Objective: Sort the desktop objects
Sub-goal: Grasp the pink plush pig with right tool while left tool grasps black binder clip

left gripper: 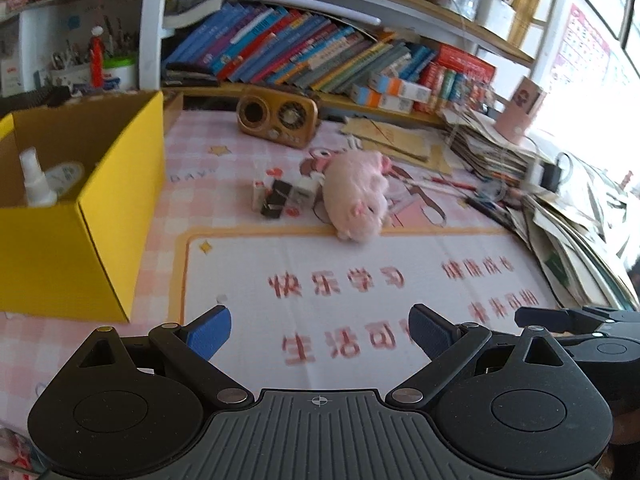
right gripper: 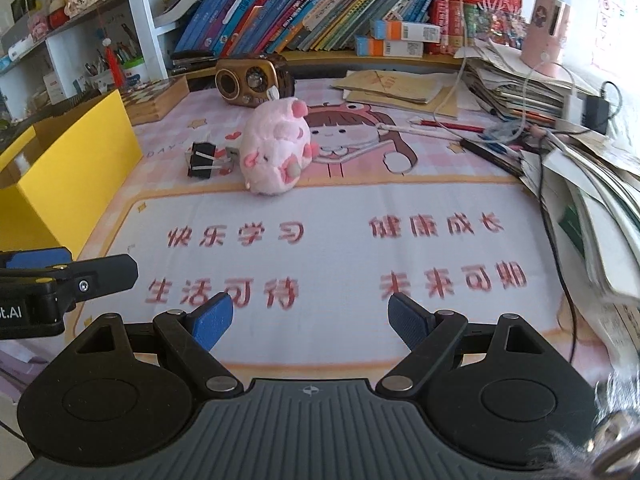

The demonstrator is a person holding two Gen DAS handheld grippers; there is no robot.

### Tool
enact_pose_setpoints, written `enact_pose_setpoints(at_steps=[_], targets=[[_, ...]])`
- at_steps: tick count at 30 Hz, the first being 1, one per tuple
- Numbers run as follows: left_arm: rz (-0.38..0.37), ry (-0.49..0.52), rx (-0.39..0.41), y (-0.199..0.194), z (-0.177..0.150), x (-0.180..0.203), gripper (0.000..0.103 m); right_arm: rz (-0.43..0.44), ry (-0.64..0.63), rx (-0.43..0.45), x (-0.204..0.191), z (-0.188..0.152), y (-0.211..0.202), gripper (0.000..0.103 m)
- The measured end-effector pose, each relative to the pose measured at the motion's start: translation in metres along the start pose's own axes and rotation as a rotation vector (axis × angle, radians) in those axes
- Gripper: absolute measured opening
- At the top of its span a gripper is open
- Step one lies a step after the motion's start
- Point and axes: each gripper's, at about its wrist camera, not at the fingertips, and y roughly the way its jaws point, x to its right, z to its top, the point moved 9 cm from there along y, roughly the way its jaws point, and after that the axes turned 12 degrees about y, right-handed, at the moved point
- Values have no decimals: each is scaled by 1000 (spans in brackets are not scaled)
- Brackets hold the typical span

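Note:
A pink plush pig (left gripper: 358,196) (right gripper: 276,152) lies on the desk mat, mid-desk. Just left of it sit black binder clips (left gripper: 276,198) (right gripper: 204,160) and a small white box (left gripper: 259,194). A yellow cardboard box (left gripper: 76,220) (right gripper: 60,168) stands at the left; it holds a white spray bottle (left gripper: 36,182) and a round tin (left gripper: 64,172). My left gripper (left gripper: 320,332) is open and empty, low over the mat, well short of the pig. My right gripper (right gripper: 310,320) is open and empty, beside the left one.
A wooden retro radio (left gripper: 278,120) (right gripper: 252,80) stands behind the pig. Stacked papers, pens and cables (right gripper: 560,128) crowd the right side. A bookshelf (left gripper: 320,52) runs along the back. A wooden chessboard box (right gripper: 156,100) sits behind the yellow box.

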Motion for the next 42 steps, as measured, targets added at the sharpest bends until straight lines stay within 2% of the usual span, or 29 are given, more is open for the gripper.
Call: enact_pose_setpoints(at_steps=[9, 19, 29, 38, 39, 41, 42], targets=[[116, -36, 36, 12, 35, -18, 97, 95, -47, 11, -13, 41, 32, 84], [198, -49, 41, 27, 57, -30, 97, 174, -95, 37, -34, 87, 73, 84], [246, -67, 14, 39, 62, -40, 97, 205, -116, -4, -51, 102, 120, 84], [254, -76, -7, 52, 65, -43, 97, 185, -115, -19, -52, 112, 153, 84], [252, -76, -9, 55, 65, -43, 97, 182, -111, -21, -50, 113, 156, 82], [242, -74, -13, 60, 67, -42, 97, 185, -99, -34, -45, 116, 161, 70], [231, -70, -14, 63, 68, -40, 97, 192, -95, -28, -42, 118, 161, 68]])
